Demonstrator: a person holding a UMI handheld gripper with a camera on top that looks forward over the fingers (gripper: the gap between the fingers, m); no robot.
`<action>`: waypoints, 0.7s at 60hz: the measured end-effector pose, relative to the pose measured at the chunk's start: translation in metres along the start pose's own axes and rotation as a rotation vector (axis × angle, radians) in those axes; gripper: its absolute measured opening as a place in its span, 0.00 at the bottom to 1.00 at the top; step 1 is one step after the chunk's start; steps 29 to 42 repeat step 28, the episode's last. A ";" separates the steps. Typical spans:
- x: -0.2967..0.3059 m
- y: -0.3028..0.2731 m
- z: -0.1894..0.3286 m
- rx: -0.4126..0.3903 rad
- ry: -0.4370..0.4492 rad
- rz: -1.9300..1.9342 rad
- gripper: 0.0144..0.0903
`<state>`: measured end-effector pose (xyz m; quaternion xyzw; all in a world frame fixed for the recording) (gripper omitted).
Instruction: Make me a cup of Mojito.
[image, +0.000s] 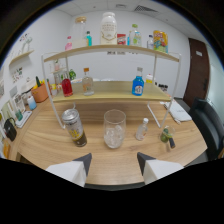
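A clear glass (114, 129) with ice in its bottom stands on the wooden table (45, 140), just ahead of my fingers. To its left a drink can (74, 127) leans slightly. A small clear bottle (142, 129) stands right of the glass, and a dark green item (167, 136) lies further right. My gripper (114, 164) is open, with nothing between its fingertips, back from the glass near the table's front edge.
A two-level shelf (112, 92) stands behind the glass. Its lower board carries a red bottle (66, 86), a clear bottle (87, 82) and a blue bottle (138, 85); the top board holds several jars and bottles. An orange pot (40, 92) sits far left.
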<state>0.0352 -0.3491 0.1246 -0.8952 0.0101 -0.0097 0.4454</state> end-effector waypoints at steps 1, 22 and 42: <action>0.000 0.000 0.000 -0.001 -0.001 -0.003 0.93; -0.003 0.003 -0.003 -0.016 -0.028 -0.016 0.94; -0.001 0.003 -0.003 -0.017 -0.024 -0.032 0.93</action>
